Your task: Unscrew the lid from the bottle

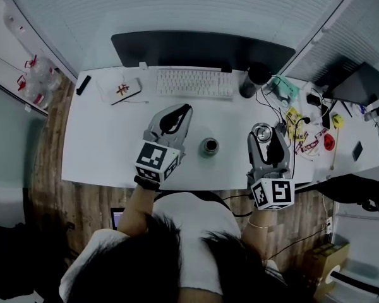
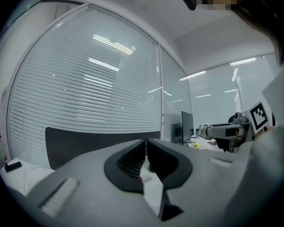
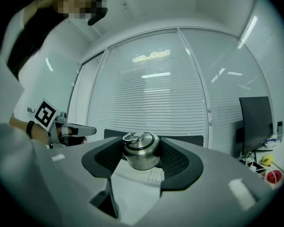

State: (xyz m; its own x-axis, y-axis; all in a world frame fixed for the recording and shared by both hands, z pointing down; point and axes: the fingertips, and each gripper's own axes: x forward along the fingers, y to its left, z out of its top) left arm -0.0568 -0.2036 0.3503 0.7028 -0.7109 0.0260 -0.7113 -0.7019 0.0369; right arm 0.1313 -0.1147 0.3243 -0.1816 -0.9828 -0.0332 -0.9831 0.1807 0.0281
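Note:
A steel bottle (image 1: 209,146) stands upright on the white desk (image 1: 95,144), and its mouth is uncovered. It sits between my two grippers and touches neither. My right gripper (image 1: 263,133) is to its right, shut on the steel lid (image 1: 261,131). In the right gripper view the lid (image 3: 141,151), which has a ring on top, sits between the dark pads (image 3: 176,161) of the right gripper (image 3: 142,156). My left gripper (image 1: 184,110) is left of the bottle. The left gripper (image 2: 146,149) has its jaws together with nothing between them.
At the back of the desk are a white keyboard (image 1: 194,83) and a dark monitor (image 1: 202,48). A dark cup (image 1: 252,81) stands right of the keyboard. Cables and small items (image 1: 309,137) crowd the right end. A white pad (image 1: 121,89) and a black remote (image 1: 83,84) lie at the back left.

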